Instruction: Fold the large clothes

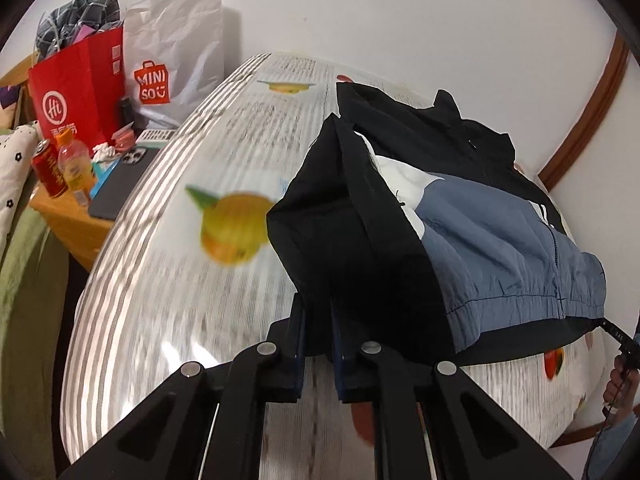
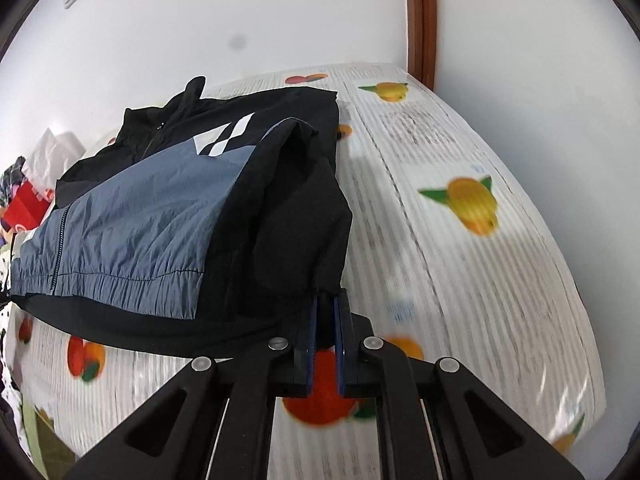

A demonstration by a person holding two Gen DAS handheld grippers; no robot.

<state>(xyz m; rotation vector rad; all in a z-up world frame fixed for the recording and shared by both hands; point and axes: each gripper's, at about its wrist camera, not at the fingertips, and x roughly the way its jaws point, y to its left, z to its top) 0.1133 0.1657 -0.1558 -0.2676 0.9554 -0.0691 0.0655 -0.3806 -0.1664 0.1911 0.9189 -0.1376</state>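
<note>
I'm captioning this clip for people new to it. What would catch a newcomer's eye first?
The black and slate-blue zip jacket lies mid-bed on the fruit-print striped bedsheet. Each hand-held gripper pinches a black sleeve end: left hand-held gripper, right hand-held gripper. A red paper shopping bag stands on the bedside table.

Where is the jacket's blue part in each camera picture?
Left wrist: blue panel at right of centre, past the left hand-held gripper.
Right wrist: blue panel at left of centre.
Shared landmark: the jacket's zipper beside it.
</note>
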